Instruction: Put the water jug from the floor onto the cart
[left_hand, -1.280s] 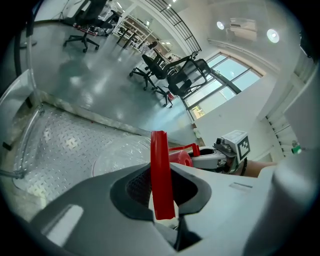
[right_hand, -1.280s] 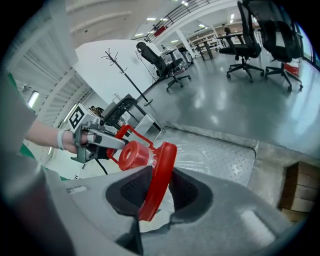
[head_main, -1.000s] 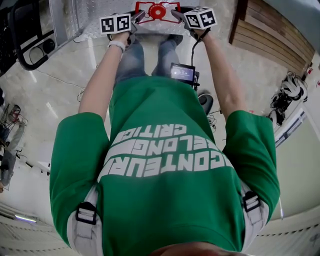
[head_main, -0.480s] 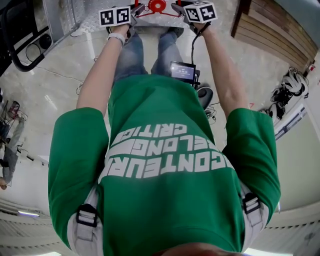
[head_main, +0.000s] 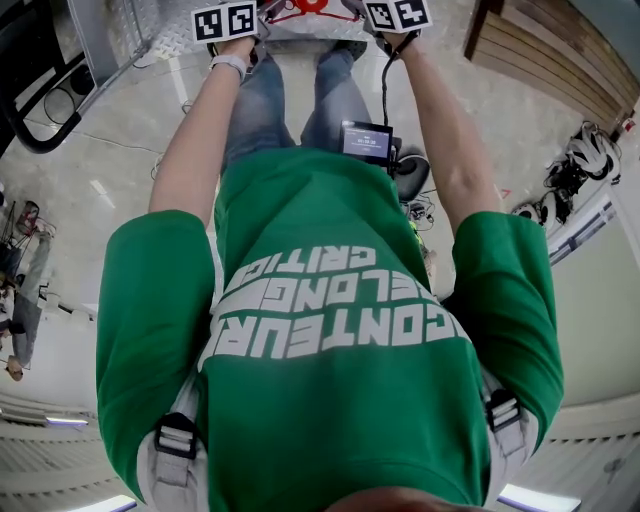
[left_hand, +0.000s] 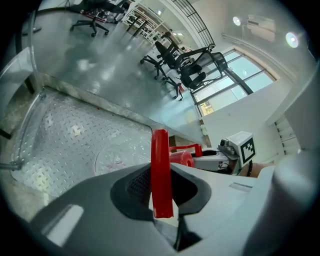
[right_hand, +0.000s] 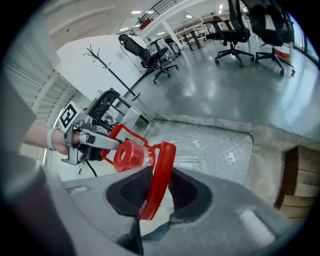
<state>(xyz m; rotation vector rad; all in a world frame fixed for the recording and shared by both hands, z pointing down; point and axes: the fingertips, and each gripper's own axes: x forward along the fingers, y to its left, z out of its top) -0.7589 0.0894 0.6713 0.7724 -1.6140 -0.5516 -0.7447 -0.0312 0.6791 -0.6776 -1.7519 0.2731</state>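
**Asker:** Where is the water jug (right_hand: 190, 157) right now?

**Me:** It is between my two claws, over the cart's ribbed metal deck (left_hand: 65, 130). I can't tell whether its base touches the plate or hangs just above it.

**Asker:** And the claws themselves?

**Me:** Both are clenched on the jug's red handle (left_hand: 160, 170). The left gripper view shows my left claw (left_hand: 161, 186) pinching one red strip of it, edge-on, between the dark pads. The right gripper view shows my right claw (right_hand: 157, 190) clamped on the curved loop at the opposite side.

**Asker:** Does the head view tell you that?

**Me:** No. From up there I mostly see my green shirt (head_main: 330, 300) and both arms (head_main: 195, 150) reaching out. The marker cubes (head_main: 225, 20) sit at the very top edge, with only a scrap of red between them. The pads and the jug's clear body are out of sight there.

**Asker:** What do the gripper views add?

**Me:** The right one shows the red cap (right_hand: 128, 155) nearly face-on, with the clear body past it over the deck. My other claw grips from across. The left one shows a big window (left_hand: 240, 70) behind the opposite claw. Both show office chairs (right_hand: 235, 25) on the shiny floor (right_hand: 240, 80) beyond the cart. Only the head view shows the small screen (head_main: 366, 142) at my waist.
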